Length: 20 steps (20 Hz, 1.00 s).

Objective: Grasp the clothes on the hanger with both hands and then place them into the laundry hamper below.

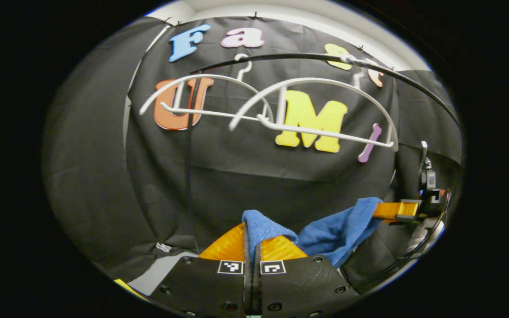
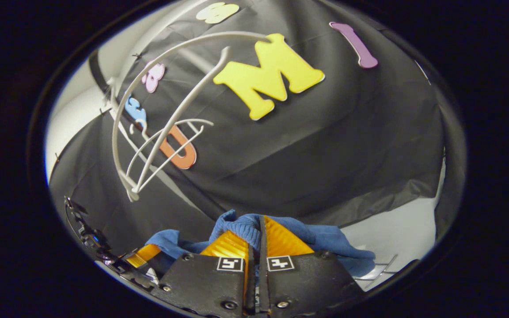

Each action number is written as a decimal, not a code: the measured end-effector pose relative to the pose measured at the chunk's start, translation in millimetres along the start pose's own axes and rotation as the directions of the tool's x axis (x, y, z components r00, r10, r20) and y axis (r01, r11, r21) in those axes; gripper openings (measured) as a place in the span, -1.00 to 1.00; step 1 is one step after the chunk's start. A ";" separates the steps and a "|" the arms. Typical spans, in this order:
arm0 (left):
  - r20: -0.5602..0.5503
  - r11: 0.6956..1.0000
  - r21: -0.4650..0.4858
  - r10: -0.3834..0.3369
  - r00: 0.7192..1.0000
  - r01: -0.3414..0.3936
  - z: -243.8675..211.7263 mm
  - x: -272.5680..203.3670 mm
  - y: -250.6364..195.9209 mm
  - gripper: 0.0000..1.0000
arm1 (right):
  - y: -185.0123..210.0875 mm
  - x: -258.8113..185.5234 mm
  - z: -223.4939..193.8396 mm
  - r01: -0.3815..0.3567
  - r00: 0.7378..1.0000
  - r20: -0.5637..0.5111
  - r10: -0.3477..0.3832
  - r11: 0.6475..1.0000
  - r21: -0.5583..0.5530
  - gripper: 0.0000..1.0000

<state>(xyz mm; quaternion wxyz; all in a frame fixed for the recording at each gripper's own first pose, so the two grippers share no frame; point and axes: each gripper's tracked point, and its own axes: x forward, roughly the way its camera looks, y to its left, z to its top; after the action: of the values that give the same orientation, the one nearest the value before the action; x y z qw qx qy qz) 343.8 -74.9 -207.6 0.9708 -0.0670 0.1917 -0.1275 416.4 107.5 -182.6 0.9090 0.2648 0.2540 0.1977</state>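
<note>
Below bare hangers (image 1: 281, 115), both hand-held grippers (image 1: 252, 240) (image 2: 259, 236) pinch blue cloth (image 1: 338, 229).

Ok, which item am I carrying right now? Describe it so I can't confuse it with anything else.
Start at the black rail across the booth wall, where two bare white hangers hang. Below them, a blue cloth stretches between the left gripper and right gripper, pinched by both. It is the one soft, blue thing here.
</note>
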 end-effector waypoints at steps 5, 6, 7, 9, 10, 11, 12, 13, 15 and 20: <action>-0.046 0.994 -0.028 -0.105 0.993 0.103 -31.2 3.3 -39.4 -1.00 | 35.9 8.9 -67.5 -0.016 0.996 -0.093 0.007 0.995 -0.101 -0.87; -0.055 0.993 -0.031 -0.120 0.991 0.118 -39.9 5.0 -44.0 -1.00 | 35.8 9.1 -78.0 -0.012 0.994 -0.111 -0.001 0.994 -0.113 -0.87; -0.069 0.991 -0.034 -0.131 0.989 0.129 -51.5 5.9 -48.1 -0.99 | 32.7 8.6 -88.8 -0.005 0.992 -0.123 -0.010 0.992 -0.122 -0.87; -0.098 0.990 -0.041 -0.141 0.985 0.138 -68.0 12.2 -51.1 -0.99 | 21.7 9.1 -104.4 0.021 0.989 -0.144 -0.040 0.991 -0.130 -0.87; -0.112 0.989 -0.043 -0.145 0.983 0.141 -76.2 15.0 -51.5 -0.99 | 14.5 10.6 -111.1 0.036 0.986 -0.156 -0.056 0.991 -0.129 -0.87; -0.126 0.989 -0.049 -0.148 0.981 0.143 -83.9 17.3 -53.4 -0.99 | 9.1 12.5 -118.0 0.049 0.983 -0.167 -0.071 0.990 -0.132 -0.87; -0.139 0.988 -0.057 -0.153 0.978 0.146 -91.9 19.9 -55.3 -0.99 | 2.0 13.8 -124.5 0.063 0.980 -0.178 -0.087 0.989 -0.136 -0.87; -0.157 0.988 -0.066 -0.151 0.976 0.142 -101.9 23.8 -55.0 -0.99 | -7.8 13.2 -130.9 0.077 0.976 -0.189 -0.103 0.987 -0.141 -0.87; -0.195 0.987 -0.085 -0.152 0.969 0.137 -131.5 26.7 -51.9 -0.99 | -24.5 15.2 -147.4 0.102 0.966 -0.220 -0.135 0.983 -0.155 -0.87; -0.285 0.987 -0.122 -0.138 0.949 0.107 -192.3 25.1 -52.6 -0.99 | -60.8 18.8 -195.6 0.159 0.928 -0.306 -0.211 0.970 -0.184 -0.87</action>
<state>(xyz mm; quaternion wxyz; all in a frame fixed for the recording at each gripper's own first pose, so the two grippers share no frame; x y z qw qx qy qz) 279.7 -147.8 -383.5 0.9172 -0.1104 0.3349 -0.1856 334.1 143.8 -367.6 0.8876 0.1316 0.4070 0.1708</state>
